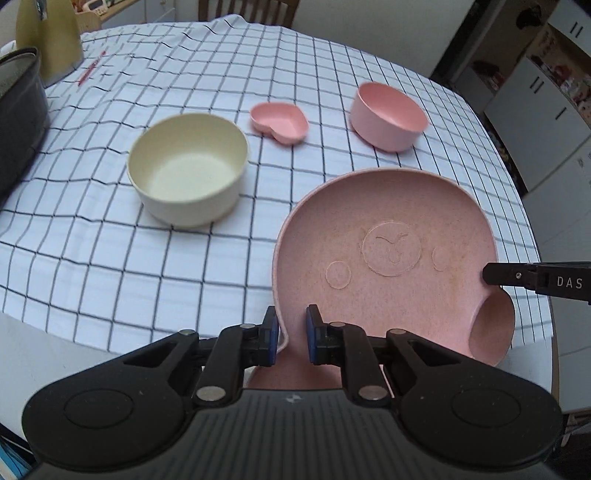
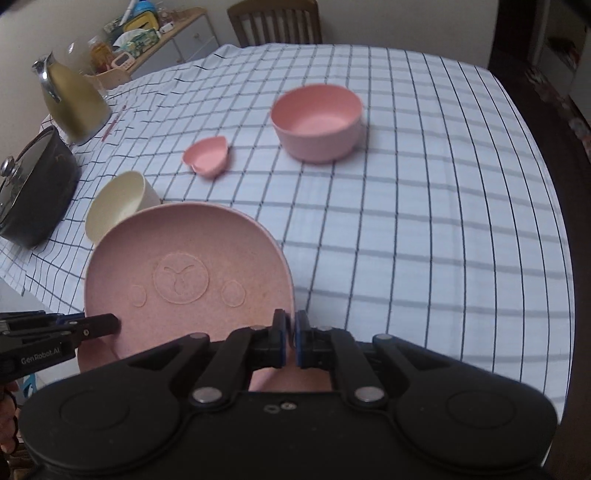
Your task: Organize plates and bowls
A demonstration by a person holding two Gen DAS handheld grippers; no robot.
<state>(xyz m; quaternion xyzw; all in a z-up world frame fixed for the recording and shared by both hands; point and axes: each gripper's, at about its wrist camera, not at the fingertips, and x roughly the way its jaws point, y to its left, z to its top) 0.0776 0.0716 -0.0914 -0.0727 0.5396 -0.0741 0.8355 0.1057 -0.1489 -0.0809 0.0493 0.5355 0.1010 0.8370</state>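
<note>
A pink bear-face plate point(image 1: 388, 206) point(image 2: 207, 236) hangs tilted over the near edge of the checked tablecloth, carried by both grippers. My left gripper point(image 1: 291, 332) is shut on the plate's near rim beside one ear; it also shows as a black finger point(image 2: 107, 325) at the plate's left edge. My right gripper point(image 2: 290, 338) is shut on the rim at the other side, and its finger point(image 1: 495, 275) reaches in from the right. On the cloth stand a cream bowl point(image 1: 188, 166) point(image 2: 118, 206), a small pink heart dish point(image 1: 279, 122) point(image 2: 207, 157) and a pink bowl point(image 1: 388, 114) point(image 2: 317, 122).
A dark lidded pot point(image 2: 33, 188) point(image 1: 18, 122) and a yellow-green jug point(image 2: 74, 99) point(image 1: 48, 37) stand at the table's left side. A red pen point(image 1: 90, 68) lies near the jug. A wooden chair point(image 2: 273, 22) is behind the far edge. Bare cloth point(image 2: 424, 221) spreads to the right.
</note>
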